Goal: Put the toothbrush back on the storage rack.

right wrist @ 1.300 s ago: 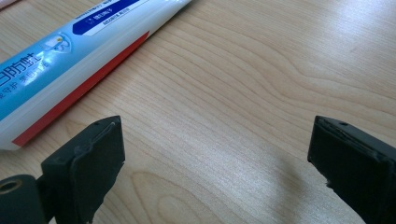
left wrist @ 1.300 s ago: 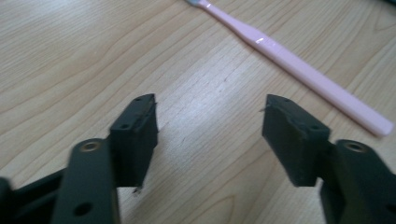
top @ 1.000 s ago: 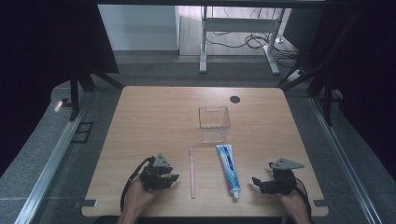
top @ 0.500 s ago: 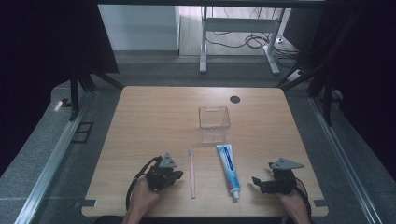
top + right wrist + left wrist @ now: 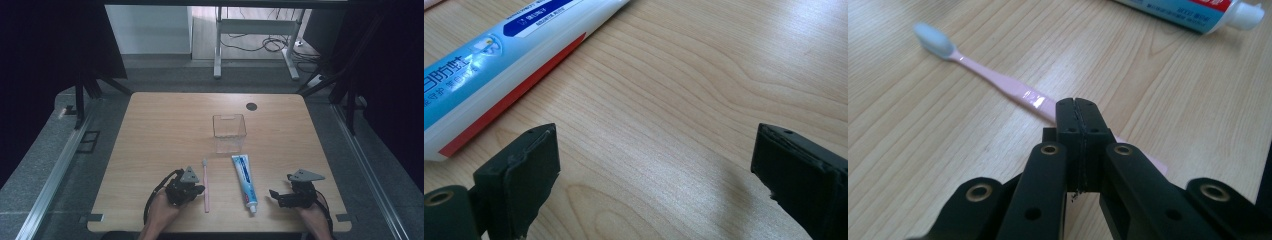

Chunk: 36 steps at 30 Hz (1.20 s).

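My left gripper [image 5: 196,190] sits beside the pink toothbrush [image 5: 205,184], jaws pressed together on nothing.

They have just been closing; in my left gripper view the toothbrush handle [image 5: 1013,90] passes behind the tips. My right gripper [image 5: 274,195] rests with jaws wide apart near the toothpaste tube [image 5: 244,181], on the wooden table [image 5: 165,130].

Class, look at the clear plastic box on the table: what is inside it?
The clear box looks empty; the wooden table shows through its walls. Reflections blur its near bottom edge, so something small there could go unseen.
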### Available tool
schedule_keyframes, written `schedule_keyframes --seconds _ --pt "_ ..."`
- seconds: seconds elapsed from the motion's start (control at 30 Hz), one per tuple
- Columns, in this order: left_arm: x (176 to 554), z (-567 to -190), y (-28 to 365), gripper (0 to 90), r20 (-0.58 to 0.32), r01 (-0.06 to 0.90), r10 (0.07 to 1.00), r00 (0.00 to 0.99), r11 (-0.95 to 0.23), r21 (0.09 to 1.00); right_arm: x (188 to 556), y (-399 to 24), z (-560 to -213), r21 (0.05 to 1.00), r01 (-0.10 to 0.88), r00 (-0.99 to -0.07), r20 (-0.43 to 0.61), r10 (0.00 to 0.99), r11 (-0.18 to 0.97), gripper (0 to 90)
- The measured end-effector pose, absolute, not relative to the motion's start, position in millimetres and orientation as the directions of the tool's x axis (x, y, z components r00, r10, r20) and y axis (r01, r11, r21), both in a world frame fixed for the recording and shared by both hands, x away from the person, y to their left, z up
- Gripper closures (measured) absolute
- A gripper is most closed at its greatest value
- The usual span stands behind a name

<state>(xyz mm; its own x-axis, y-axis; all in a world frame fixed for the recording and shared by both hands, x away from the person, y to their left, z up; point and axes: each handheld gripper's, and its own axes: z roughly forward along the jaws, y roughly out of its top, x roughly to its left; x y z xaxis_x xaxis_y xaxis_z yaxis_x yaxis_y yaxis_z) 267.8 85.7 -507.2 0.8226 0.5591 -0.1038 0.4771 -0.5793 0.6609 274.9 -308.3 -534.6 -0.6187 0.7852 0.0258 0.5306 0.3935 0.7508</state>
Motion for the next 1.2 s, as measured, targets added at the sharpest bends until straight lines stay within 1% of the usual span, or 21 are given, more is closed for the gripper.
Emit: schedule_keyframes --seconds 0.3,0.6,1.1,1.2 --pt "266.0 -511.2 70.6 89.6 -0.113 0.463 0.534 0.838 -0.587 0.664 275.1 -308.6 -534.8 0.750 0.531 -0.619 0.026 0.785 0.394 5.6" --pt "263.7 -521.7 59.2 89.6 -0.102 0.453 0.511 0.853 -0.630 0.631 275.3 -308.5 -535.5 0.745 0.530 -0.622 0.017 0.783 0.405 6.1" --pt "263.8 -521.9 74.4 89.5 -0.108 0.496 0.555 0.825 -0.620 0.607 275.2 -310.4 -535.2 0.750 0.522 -0.624 0.011 0.781 0.407 6.0" --pt "263.9 -521.6 78.0 89.5 -0.098 0.498 0.559 0.823 -0.628 0.598 275.0 -310.4 -535.1 0.749 0.521 -0.626 0.010 0.780 0.409 5.8"
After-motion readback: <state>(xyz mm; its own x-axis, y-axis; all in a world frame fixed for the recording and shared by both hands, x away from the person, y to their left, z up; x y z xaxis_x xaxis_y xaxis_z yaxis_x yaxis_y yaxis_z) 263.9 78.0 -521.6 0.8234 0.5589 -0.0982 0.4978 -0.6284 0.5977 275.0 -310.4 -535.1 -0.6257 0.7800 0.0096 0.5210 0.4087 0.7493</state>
